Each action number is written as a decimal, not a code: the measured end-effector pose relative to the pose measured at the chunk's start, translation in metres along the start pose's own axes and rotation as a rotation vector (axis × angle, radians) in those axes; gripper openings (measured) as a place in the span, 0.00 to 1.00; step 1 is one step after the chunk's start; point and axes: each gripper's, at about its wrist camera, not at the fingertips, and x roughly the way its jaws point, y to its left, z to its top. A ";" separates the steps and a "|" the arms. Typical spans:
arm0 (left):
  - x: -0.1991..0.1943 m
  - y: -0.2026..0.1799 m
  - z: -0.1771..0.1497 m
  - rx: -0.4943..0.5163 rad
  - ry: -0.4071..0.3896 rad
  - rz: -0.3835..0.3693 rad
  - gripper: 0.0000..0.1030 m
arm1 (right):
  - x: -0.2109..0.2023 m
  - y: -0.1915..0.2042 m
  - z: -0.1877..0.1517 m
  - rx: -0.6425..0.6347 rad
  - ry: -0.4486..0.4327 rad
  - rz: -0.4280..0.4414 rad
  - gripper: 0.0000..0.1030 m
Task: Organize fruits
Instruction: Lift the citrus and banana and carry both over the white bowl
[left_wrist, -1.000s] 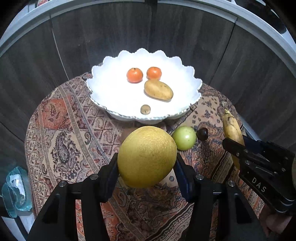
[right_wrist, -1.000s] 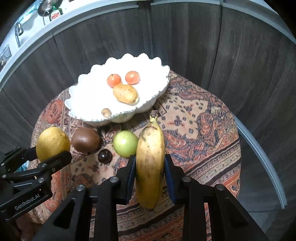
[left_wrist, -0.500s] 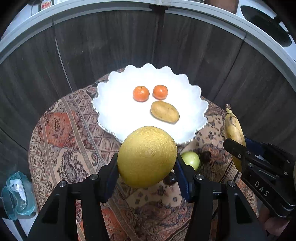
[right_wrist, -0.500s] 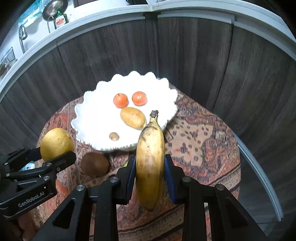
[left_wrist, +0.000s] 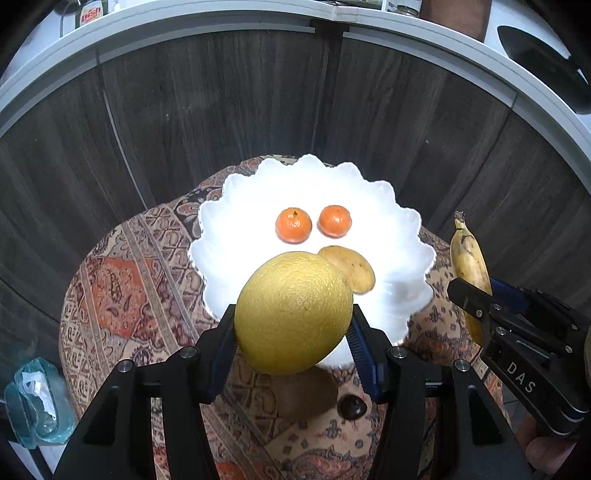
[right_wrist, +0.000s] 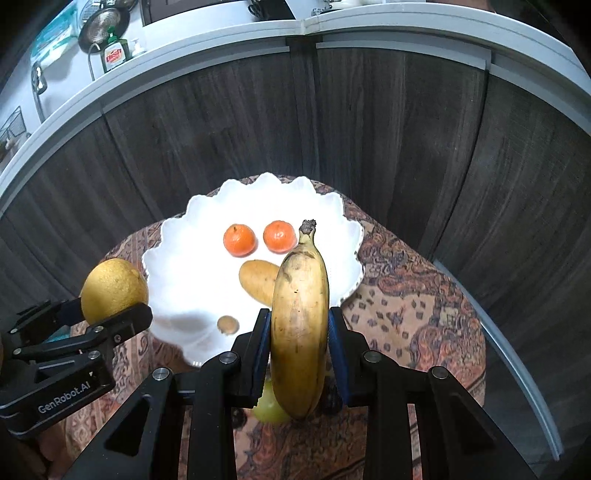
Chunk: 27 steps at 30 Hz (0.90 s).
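Both tongs loaded, bowl ahead and below

Left wrist view: the left gripper (left_wrist: 293, 332) is clamped on the citrus (left_wrist: 293, 312), which hangs over the near rim of the bowl (left_wrist: 402, 295); two mandarins (left_wrist: 293, 225) and a potato (left_wrist: 352, 271) lie further in, so the free patch sits just ahead and to the left. A kiwi (left_wrist: 306, 393) and a dark small fruit (left_wrist: 352, 408) wait on the cloth (left_wrist: 122, 295) beneath. Right wrist view: the right gripper (right_wrist: 299, 339) grips the banana (right_wrist: 300, 332) at mid-length, long axis pointing straight away, stem toward the bowl's (right_wrist: 173, 266) far side, body over the near right rim. A green fruit (right_wrist: 271, 408) shows below it. The citrus looks nearer to a bare spot, so the left hand probably sets down first; the banana would need room beside the potato
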 end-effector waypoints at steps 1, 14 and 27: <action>0.004 0.001 0.003 -0.001 0.002 0.000 0.54 | 0.003 0.000 0.003 0.001 0.002 -0.001 0.30; 0.045 0.015 0.028 -0.017 0.029 0.011 0.54 | 0.043 0.002 0.031 0.001 0.021 -0.007 0.30; 0.079 0.024 0.031 -0.024 0.070 0.022 0.54 | 0.084 -0.002 0.031 0.021 0.083 -0.013 0.30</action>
